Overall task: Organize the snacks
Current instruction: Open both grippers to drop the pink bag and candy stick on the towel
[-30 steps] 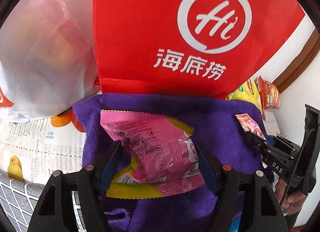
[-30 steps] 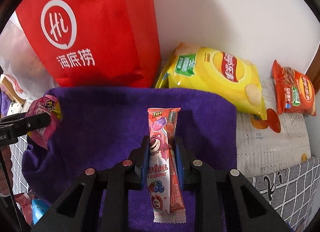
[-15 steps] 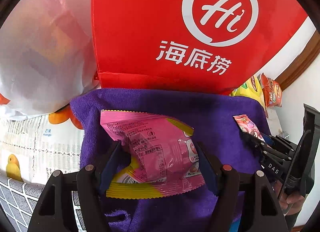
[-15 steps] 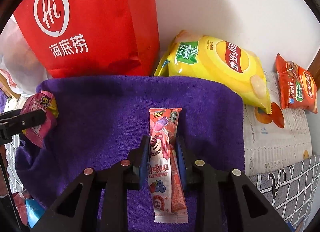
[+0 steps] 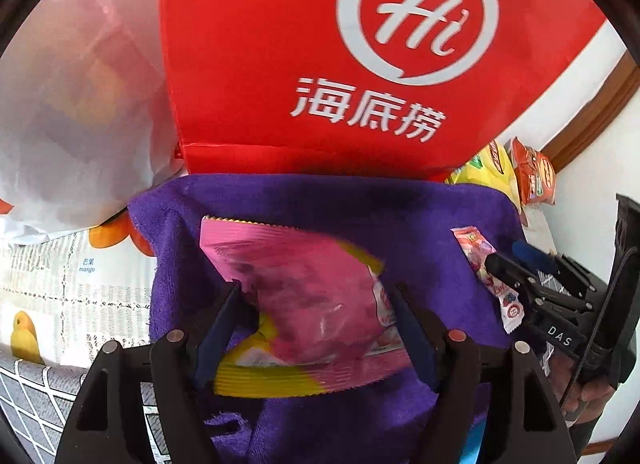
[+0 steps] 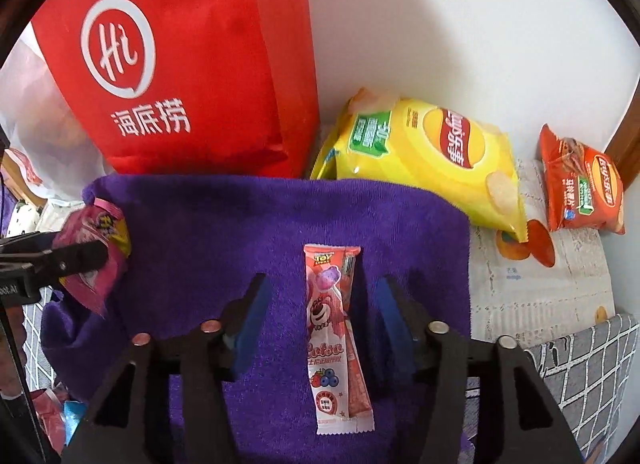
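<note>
The right gripper [image 6: 318, 312] has just been opening its jaws, and now they stand apart with the long thin pink candy stick wrapper [image 6: 335, 338] lying flat between them, not touching either blue pad. I think this is a let-go: the stick was set down on the soft purple towel [image 6: 224, 232] so it stays put in its own spot. The left gripper [image 5: 316, 322] has been opening its jaws too. The puffy pink and yellow snack bag [image 5: 308, 304] sits between them on the same towel. The picture is blurry there, so I cannot tell if the pads still press on the bag. Both snacks lie apart on the towel, likely so they make a neat row. Behind the towel stands a big red cloth bag with white writing [image 6: 180, 64]. Beside it lean a large yellow chip bag [image 6: 432, 160] and a small orange chip bag [image 6: 582, 184], not yet sorted.
</note>
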### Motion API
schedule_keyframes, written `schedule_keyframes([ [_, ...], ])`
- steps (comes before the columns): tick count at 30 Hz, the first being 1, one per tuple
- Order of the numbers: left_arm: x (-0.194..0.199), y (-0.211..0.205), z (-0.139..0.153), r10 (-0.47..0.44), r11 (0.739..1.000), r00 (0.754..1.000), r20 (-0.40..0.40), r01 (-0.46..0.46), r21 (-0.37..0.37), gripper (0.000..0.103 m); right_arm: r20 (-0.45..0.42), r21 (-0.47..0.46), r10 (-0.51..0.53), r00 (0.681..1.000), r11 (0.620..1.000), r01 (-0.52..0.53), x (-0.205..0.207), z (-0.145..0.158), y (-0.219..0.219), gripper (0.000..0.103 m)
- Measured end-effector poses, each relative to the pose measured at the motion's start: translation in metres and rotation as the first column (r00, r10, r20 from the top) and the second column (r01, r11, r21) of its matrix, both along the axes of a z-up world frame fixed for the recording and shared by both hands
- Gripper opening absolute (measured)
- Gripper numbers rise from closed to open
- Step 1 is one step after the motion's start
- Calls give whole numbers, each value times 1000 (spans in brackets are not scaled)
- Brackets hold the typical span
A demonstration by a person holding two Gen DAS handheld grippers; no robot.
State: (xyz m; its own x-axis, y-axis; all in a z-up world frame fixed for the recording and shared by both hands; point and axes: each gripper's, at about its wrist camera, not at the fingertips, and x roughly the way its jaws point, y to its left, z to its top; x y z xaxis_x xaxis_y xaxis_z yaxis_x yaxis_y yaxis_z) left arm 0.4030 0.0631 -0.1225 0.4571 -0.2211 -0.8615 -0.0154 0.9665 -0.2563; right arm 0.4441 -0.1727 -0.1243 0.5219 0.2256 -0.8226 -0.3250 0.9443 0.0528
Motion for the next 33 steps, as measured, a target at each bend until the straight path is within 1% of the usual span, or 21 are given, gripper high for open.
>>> schedule_keyframes([
  [2, -2, -3, 5, -1, 1000, 1000, 18, 1, 16, 83, 8, 0, -2, 1000, 1000, 2, 0, 4, 0, 62],
  [5, -6, -7, 13, -5, 999, 999, 41, 4, 44, 86, 11, 12, -8, 1000, 1000, 8, -1, 9, -1, 65],
  [8, -9, -8, 20, 0, 999, 998, 56, -3, 51, 86, 18, 11, -10, 1000, 1000, 10, -2, 13, -1, 66],
  [11, -10, -7, 24, 14, 998, 998, 55, -17, 65, 86, 32, -4, -10, 999, 1000, 10, -6, 17, 2, 66],
  [13, -11, -7, 26, 23, 996, 998, 58, -28, 85, 86, 40, -11, -9, 999, 1000, 9, -9, 20, 5, 66],
  [16, -13, -7, 30, 41, 993, 997, 60, -47, 107, 86, 55, -29, -20, 998, 999, 21, -10, 24, 7, 70],
  [17, -14, -7, 31, 42, 993, 997, 62, -48, 106, 86, 61, -33, -23, 998, 999, 25, -13, 26, 9, 72],
  [20, -18, -7, 36, 40, 994, 996, 80, -48, 100, 86, 79, -42, -35, 996, 998, 39, -17, 32, 8, 73],
  [23, -23, -10, 43, 12, 996, 996, 83, -19, 83, 86, 91, -65, -45, 995, 997, 51, -21, 38, 10, 73],
  [25, -28, -11, 48, 2, 997, 994, 109, -11, 77, 86, 103, -75, -27, 994, 997, 35, -26, 42, 13, 73],
  [28, -36, -13, 59, -11, 997, 989, 148, 0, 74, 85, 117, -77, -31, 993, 996, 40, -33, 49, 15, 73],
  [30, -40, -13, 65, -18, 998, 985, 171, 8, 59, 85, 143, -65, -30, 989, 997, 40, -40, 54, 16, 73],
  [33, -46, -14, 74, -30, 999, 980, 194, 24, 33, 85, 164, -83, -27, 986, 996, 41, -53, 65, 16, 73],
])
